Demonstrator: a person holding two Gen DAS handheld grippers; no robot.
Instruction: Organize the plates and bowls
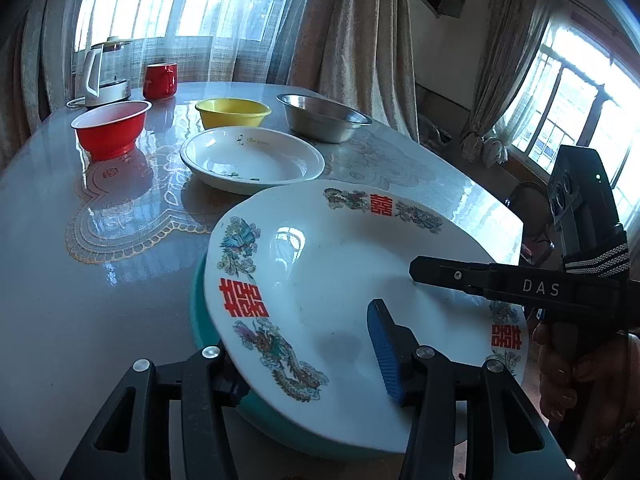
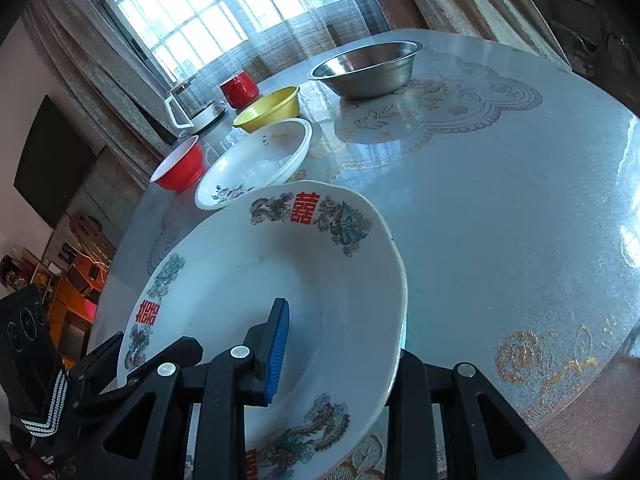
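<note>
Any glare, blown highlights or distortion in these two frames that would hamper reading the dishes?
Left wrist view: windows blown out, their glare streaking the table; fisheye bends the edges; dragon plate stays legible. Right wrist view: backlit window, sheen across the table, steel bowl reflective but sharp.

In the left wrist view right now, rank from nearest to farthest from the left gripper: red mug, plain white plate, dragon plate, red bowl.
1. Dragon plate, straddled by the left gripper, one finger over its rim.
2. Plain white plate, centre, just beyond.
3. Red bowl, left.
4. Red mug, far left, beside the kettle.
</note>
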